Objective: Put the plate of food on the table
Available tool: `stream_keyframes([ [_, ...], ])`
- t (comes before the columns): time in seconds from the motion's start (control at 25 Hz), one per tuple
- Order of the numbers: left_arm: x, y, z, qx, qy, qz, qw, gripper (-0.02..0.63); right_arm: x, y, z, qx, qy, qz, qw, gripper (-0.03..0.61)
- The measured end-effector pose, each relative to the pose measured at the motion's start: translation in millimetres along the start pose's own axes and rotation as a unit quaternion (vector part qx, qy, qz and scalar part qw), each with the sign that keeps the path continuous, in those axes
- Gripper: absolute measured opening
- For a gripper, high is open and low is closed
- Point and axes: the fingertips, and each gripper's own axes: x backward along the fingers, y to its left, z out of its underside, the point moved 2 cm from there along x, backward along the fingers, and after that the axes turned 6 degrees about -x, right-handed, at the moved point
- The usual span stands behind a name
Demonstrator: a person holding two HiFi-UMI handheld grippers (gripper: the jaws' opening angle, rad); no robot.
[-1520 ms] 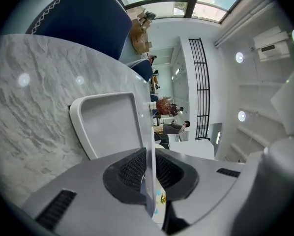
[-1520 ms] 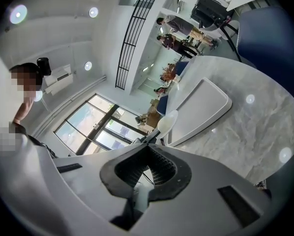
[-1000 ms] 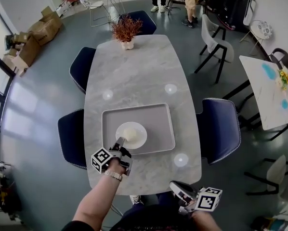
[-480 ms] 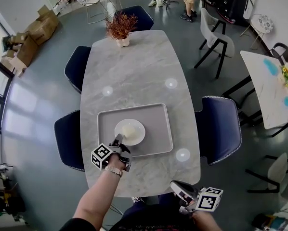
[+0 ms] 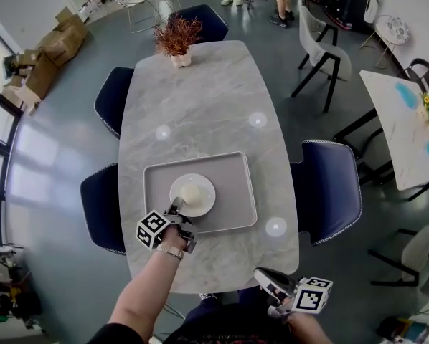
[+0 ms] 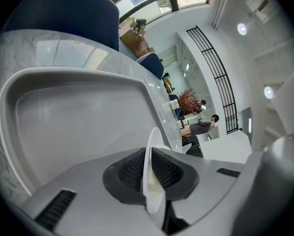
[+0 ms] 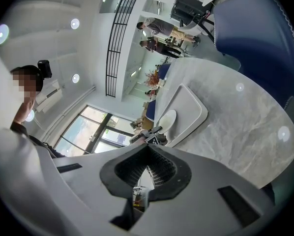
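The bench (image 5: 200,99) looked like polished grey marble, glossy with light spots; the tray (image 5: 234,183) was matt grey plastic, the plate (image 5: 209,196) smooth white, the chair (image 5: 329,192) dark blue cloth

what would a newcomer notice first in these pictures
A white plate with a pale mound of food sits on a grey tray on the long marble table. The left gripper is clamped on its near rim. The right gripper hangs shut by the table's edge.
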Motion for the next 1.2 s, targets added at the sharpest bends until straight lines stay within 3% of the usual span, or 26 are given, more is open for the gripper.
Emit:
stream_keyframes([
  [0.48,-2.1,-0.2,-1.7,-0.08,0.0,-0.049,0.9956,0.038,1.1,-4.6,-1.9,-0.006,0.002,-0.003,1.0,0.011],
  [0.76,3.1,-3.3,-11.4,-0.165,-0.009,-0.082,0.9828,0.064,-3.1,-3.9,-3.6,-0.01,0.004,-0.006,1.0,0.011],
  [0.84,6.4,-3.7,-15.0,-0.184,-0.014,-0.09,0.9787,0.106,-3.2,-3.2,-3.7,-0.012,0.003,-0.007,1.0,0.011],
  [1.2,32.8,2.1,-38.4,-0.233,-0.06,-0.093,0.9662,0.109,-12.4,-3.8,-1.8,-0.007,0.018,-0.011,1.0,0.011],
])
